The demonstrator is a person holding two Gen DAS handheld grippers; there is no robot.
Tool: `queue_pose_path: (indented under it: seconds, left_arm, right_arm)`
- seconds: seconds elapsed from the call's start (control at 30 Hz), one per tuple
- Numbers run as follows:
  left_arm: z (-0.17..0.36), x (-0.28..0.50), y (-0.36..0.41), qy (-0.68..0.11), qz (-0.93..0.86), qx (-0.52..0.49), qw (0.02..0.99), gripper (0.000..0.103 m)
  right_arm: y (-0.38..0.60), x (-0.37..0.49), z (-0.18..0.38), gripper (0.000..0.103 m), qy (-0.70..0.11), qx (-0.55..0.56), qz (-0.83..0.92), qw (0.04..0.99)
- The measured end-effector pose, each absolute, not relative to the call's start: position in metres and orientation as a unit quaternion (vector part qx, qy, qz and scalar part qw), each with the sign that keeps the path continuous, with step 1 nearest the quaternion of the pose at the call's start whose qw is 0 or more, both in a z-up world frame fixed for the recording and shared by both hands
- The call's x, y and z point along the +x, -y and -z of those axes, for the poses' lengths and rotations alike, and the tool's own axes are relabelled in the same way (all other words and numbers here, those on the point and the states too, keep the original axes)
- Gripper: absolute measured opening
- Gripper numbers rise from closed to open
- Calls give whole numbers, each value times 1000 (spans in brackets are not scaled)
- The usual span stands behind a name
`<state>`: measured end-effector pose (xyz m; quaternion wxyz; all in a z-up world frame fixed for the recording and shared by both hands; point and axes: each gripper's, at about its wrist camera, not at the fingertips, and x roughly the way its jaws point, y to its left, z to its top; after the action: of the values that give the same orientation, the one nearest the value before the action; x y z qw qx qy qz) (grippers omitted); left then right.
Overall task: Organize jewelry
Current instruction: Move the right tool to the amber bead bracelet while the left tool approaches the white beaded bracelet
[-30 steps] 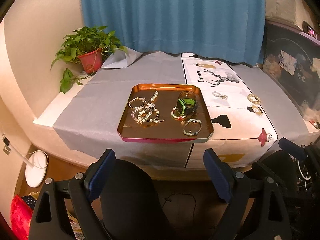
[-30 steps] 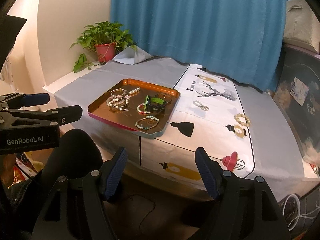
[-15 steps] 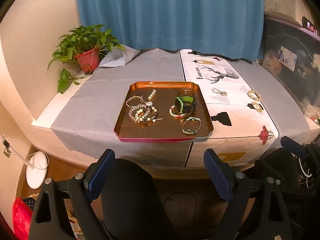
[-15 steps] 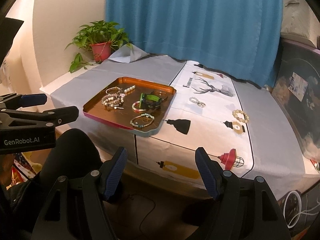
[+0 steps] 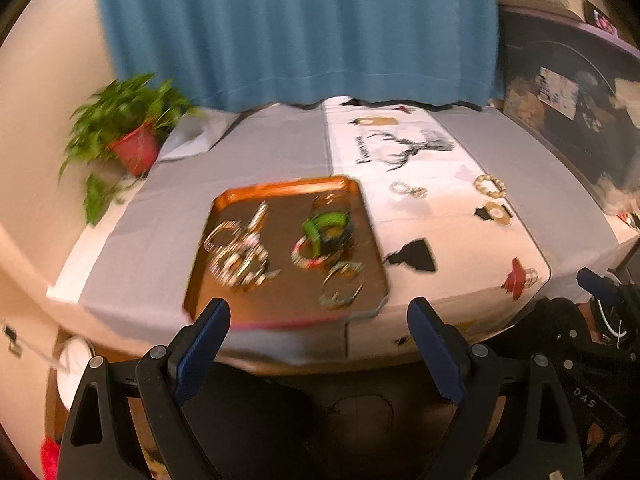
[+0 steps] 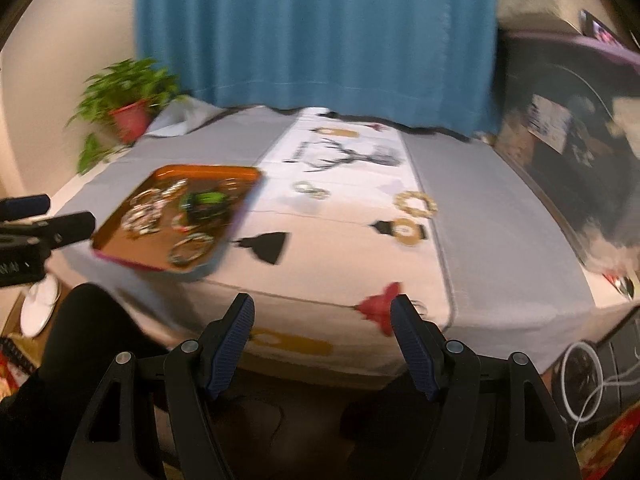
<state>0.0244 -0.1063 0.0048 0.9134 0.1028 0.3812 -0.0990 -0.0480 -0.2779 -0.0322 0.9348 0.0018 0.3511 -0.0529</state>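
Note:
An orange tray [image 5: 280,304] [image 6: 160,178] sits on the table and holds several bracelets [image 5: 238,258] and a green band [image 5: 326,222] [image 6: 206,199]. On the white runner lie a small silver chain [image 5: 408,189] [image 6: 310,189], a beaded bracelet [image 5: 490,185] [image 6: 416,202] and a gold ring-shaped piece [image 5: 496,213] [image 6: 406,229]. My left gripper [image 5: 320,316] is open and empty, just short of the tray's near edge. My right gripper [image 6: 322,312] is open and empty, over the table's front edge by the runner.
A potted plant [image 5: 128,136] [image 6: 128,100] stands at the back left. A blue curtain [image 5: 296,28] hangs behind the table. A dark cabinet [image 5: 568,112] is at the right. Cables [image 6: 588,376] lie on the floor at the right.
Both grippers have moved forward toward the table; the views are motion-blurred. The right view has swung to the right, toward the runner. Both grippers stay open and empty.

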Motion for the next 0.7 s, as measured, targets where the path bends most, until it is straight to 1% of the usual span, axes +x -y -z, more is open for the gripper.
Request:
queue_pose_path:
  seconds: [0.1,0.17,0.3,0.5,0.57,0.6,0.63,0.67,0.7]
  left_arm:
    - [-7,48,132,-378,134,115,909,88]
    - [-5,73,155,-391,194,123,891,89]
    - [5,118,189,-408,230,155,870,89]
    - [32,192,235,-426,237,217,846,89]
    - [49,215,250,-440,249,233,831,88]
    - [55,221,254,-443,250,239,827,87]
    - [63,230,259,-447,252,249,821,84]
    - [72,238,264,-453,255,259,814,77]
    - [79,245,267,-458,257,266,808,72]
  right_arm:
    - [307,-35,38,71,-355,16,72,932]
    - [329,-23,42,71,-358,29,87,929]
    - [380,11,51,71,-363,49,114,923]
    - [438,74,67,71,-379,65,125,915]
    - [452,97,72,71,-380,73,128,913]
    - [458,111,75,71,-381,77,128,912]
    - [463,125,79,71,-385,78,128,911]
    - [465,134,81,71,-388,78,129,909]
    - [469,146,85,71,-392,79,128,908]
